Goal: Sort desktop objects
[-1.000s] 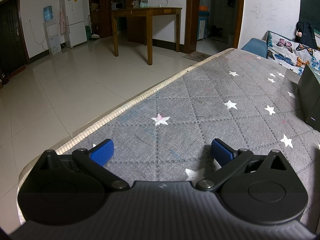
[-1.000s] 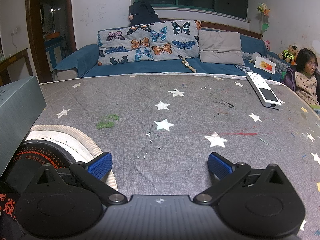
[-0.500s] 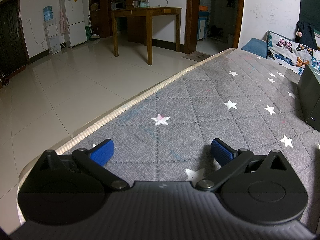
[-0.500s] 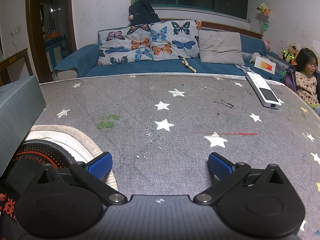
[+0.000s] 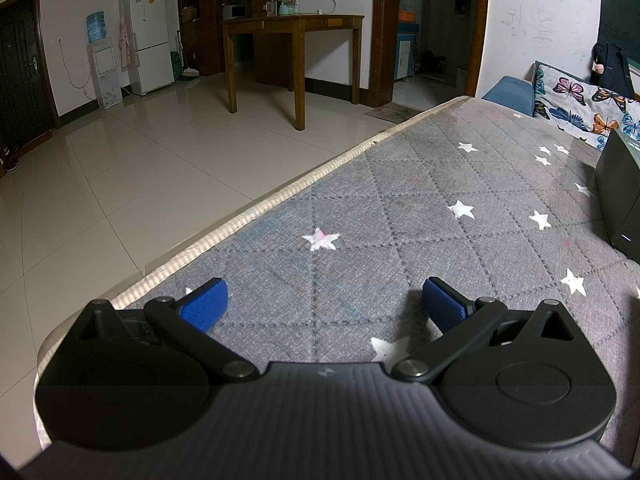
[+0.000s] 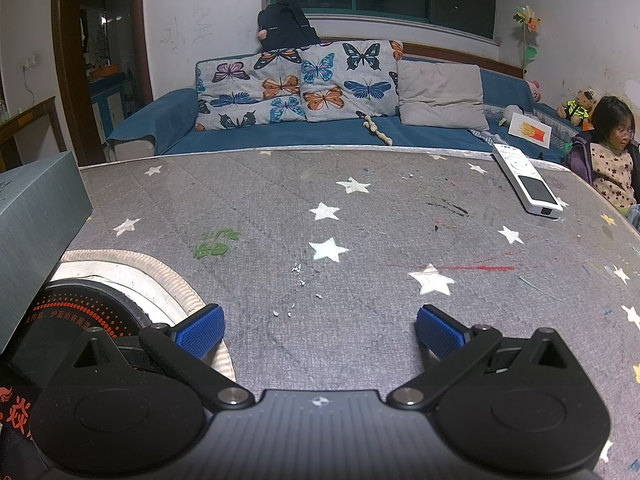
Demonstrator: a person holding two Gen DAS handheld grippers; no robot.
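Observation:
My left gripper (image 5: 325,304) hangs open low over the grey star-patterned tablecloth (image 5: 420,208), nothing between its blue pads. A dark box (image 5: 618,196) stands at the right edge of that view. My right gripper (image 6: 319,330) is open too, over the same cloth (image 6: 360,208). In the right wrist view a white remote control (image 6: 526,182) lies far right near the table's back edge. A grey box (image 6: 38,216) stands at the left. Below it sits a black round cooktop with red print (image 6: 80,316) on a pale round mat (image 6: 160,280), beside my left finger.
The table's left edge (image 5: 256,208) drops to a tiled floor (image 5: 120,168) with a wooden table (image 5: 292,36) and fridge (image 5: 148,40) behind. A blue sofa (image 6: 320,132) with butterfly cushions runs behind the table. A person (image 6: 610,152) sits at the far right.

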